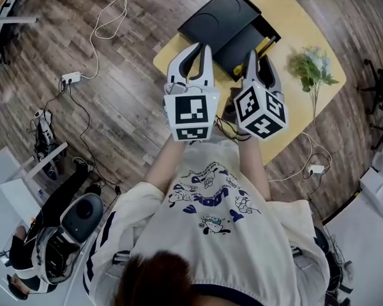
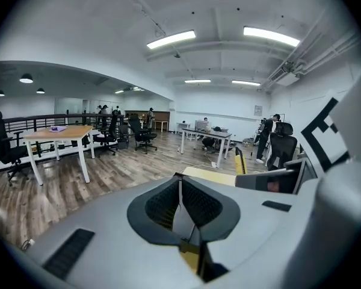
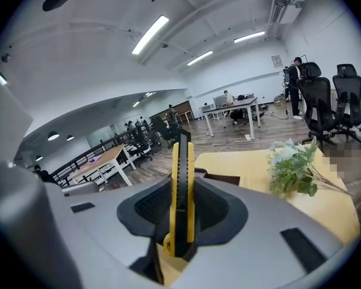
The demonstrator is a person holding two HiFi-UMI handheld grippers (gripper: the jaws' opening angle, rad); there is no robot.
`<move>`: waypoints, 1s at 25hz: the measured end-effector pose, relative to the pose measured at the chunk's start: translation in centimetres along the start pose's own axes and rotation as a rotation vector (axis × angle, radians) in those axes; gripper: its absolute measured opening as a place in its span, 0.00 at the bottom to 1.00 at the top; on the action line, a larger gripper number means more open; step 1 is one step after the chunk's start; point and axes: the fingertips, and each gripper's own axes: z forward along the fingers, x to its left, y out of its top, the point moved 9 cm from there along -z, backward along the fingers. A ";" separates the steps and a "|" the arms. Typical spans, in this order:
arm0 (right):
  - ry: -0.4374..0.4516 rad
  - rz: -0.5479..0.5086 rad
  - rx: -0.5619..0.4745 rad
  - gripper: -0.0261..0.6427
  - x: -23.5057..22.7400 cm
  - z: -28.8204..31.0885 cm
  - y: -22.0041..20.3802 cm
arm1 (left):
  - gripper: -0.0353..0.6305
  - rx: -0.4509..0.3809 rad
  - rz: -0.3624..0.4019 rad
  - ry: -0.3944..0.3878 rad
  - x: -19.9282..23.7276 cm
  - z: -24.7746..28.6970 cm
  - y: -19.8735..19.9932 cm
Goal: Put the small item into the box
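A yellow-and-black utility knife (image 3: 182, 161) stands upright between the jaws of my right gripper (image 3: 182, 188), which is shut on it. In the head view the knife's yellow end (image 1: 266, 44) pokes out past the right gripper (image 1: 258, 57), just over the near edge of the open black box (image 1: 246, 43). The box's black lid (image 1: 220, 14) lies to its far left on the yellow table (image 1: 300, 24). My left gripper (image 1: 201, 46) hovers beside the right one, above the table's left edge. Its jaws are pressed together with nothing in them (image 2: 180, 182).
A bunch of artificial green flowers (image 1: 313, 69) lies on the table's right side (image 3: 292, 164). Cables and a power strip (image 1: 71, 77) trail over the wooden floor at left, and another strip (image 1: 315, 169) lies at right. An office chair (image 1: 83, 215) stands at lower left.
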 end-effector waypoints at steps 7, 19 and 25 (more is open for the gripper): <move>-0.047 0.039 0.065 0.22 -1.7 2.6 -1.5 | 0.09 0.065 0.003 -0.028 -0.4 3.3 -1.6; -0.131 0.109 0.173 0.22 -2.9 7.1 -3.3 | 0.09 0.140 0.007 -0.058 -0.2 7.7 -3.6; -0.170 0.135 0.236 0.22 -3.5 8.8 -3.9 | 0.09 0.168 0.009 -0.068 -0.1 9.3 -4.4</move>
